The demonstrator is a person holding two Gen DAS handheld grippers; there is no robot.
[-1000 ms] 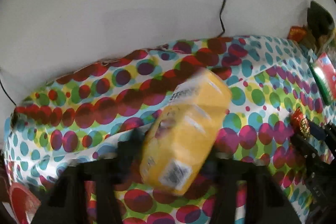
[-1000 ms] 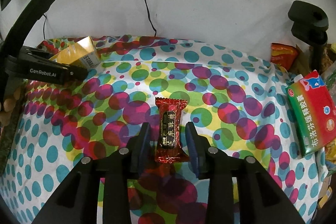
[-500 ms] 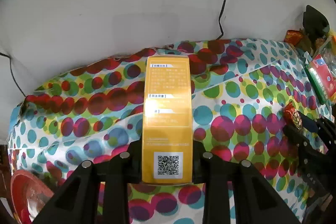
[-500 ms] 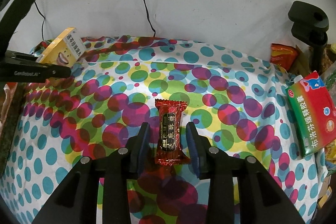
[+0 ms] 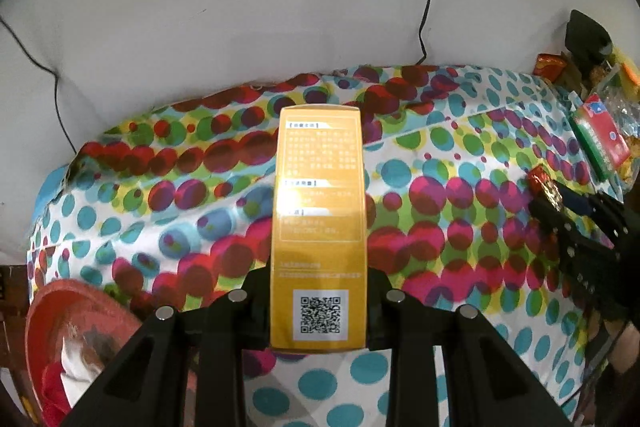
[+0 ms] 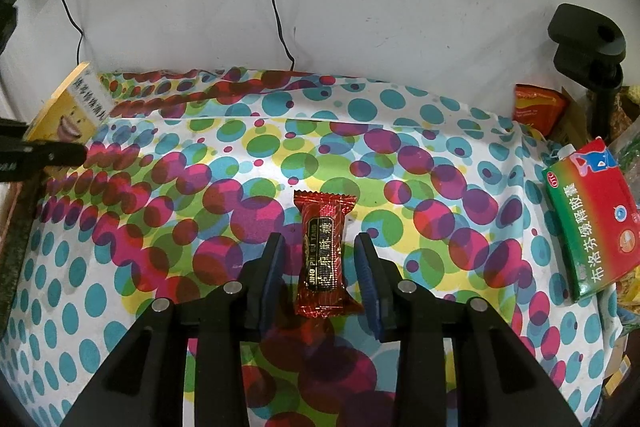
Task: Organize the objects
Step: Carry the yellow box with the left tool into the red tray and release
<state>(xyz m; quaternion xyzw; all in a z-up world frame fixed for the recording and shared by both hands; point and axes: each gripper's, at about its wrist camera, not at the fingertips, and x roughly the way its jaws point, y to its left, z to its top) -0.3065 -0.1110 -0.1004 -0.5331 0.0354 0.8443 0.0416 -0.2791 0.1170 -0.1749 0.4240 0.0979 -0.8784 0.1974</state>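
Yellow rectangular cardboard box (image 5: 318,227) sits pinched lengthwise in the left tongs (image 5: 318,303), QR-code end nearest the camera, held clear above the dotted cloth surface (image 5: 440,227), presumably for carrying to a sorted spot. Right tongs (image 6: 320,267) stand spread, straddling a red foil-wrapped candy bar (image 6: 322,255) lying on that surface, pads not touching it.

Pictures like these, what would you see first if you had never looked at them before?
First the bright tablecloth with big coloured dots, spread right up to the white wall. Then the tall yellow box clamped in the left gripper, held above the cloth. Then the shiny red candy lying on the cloth between the fingers of the right gripper, which do not press on it.
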